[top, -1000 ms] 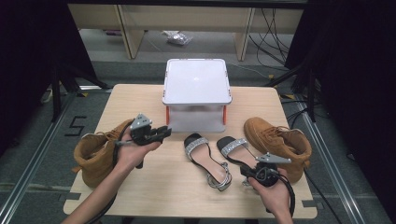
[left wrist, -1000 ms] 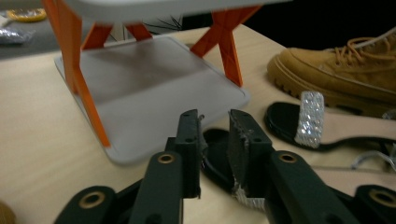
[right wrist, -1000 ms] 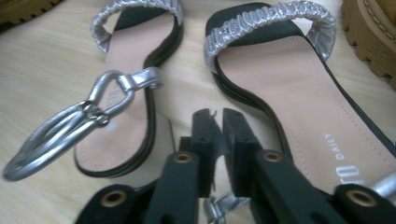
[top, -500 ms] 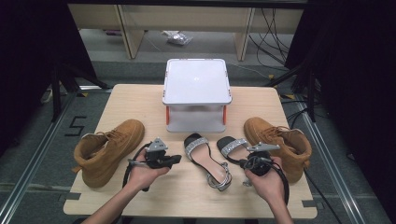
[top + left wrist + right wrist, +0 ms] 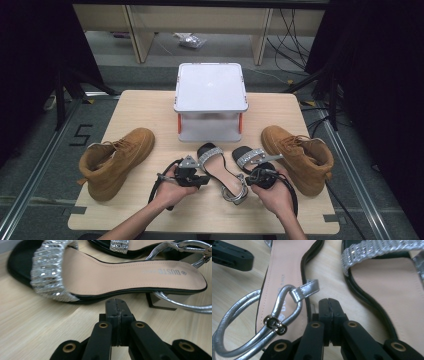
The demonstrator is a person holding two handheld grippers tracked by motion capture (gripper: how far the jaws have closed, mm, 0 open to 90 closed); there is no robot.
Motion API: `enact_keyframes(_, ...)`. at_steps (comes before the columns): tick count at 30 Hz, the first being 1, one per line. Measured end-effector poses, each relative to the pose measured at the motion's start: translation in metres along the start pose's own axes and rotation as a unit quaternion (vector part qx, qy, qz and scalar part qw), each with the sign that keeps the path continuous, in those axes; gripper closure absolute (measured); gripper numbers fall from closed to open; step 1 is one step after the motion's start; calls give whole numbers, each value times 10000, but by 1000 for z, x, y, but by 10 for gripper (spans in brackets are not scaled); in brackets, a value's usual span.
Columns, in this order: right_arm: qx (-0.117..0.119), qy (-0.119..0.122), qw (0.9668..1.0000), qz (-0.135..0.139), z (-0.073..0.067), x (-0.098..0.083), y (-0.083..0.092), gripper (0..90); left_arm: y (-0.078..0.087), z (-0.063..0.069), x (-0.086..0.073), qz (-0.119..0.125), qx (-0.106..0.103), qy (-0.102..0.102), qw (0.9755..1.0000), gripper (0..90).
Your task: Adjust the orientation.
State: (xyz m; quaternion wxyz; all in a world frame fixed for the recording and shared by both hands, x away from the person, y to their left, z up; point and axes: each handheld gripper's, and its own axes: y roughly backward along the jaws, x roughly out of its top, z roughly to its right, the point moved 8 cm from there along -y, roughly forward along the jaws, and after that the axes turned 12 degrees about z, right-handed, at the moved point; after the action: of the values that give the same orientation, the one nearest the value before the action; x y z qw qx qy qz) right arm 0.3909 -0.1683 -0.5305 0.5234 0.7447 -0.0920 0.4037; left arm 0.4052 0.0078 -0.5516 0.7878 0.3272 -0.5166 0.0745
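Two black sandals with rhinestone bands lie side by side at the table's front middle: the left sandal (image 5: 220, 167) (image 5: 125, 272) (image 5: 279, 270) and the right sandal (image 5: 247, 156) (image 5: 387, 290). My left gripper (image 5: 205, 179) (image 5: 116, 301) is shut and empty, its tips just short of the left sandal's near edge, close to the block heel. My right gripper (image 5: 252, 177) (image 5: 329, 301) is also shut and empty. It sits low over the gap between the two sandals, beside the left sandal's silver ankle strap (image 5: 287, 300).
A tan boot (image 5: 115, 160) lies at the table's left and its mate (image 5: 300, 155) at the right. A white lidded box (image 5: 210, 92) with orange clips stands at the back middle of the wooden table (image 5: 145, 107). Bare wood lies along the front edge.
My left hand has left the tan boot, come down and right to the left sandal, and its jaws have shut. My right hand has crept up and left toward the sandals.
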Motion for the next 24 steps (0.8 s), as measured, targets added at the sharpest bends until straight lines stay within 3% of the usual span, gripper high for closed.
enact_keyframes(5,-30,-29,10000,35,-4,-2,-1,900,-11,5,-1,-44,16,2,10000,894)
enact_keyframes(16,-14,29,10000,53,-15,-4,-1,900,-8,3,-2,-190,34,61,9998,895)
enact_keyframes(24,327,1,9995,-51,-34,-7,-3,900,0,-3,-3,-239,58,138,9996,895)
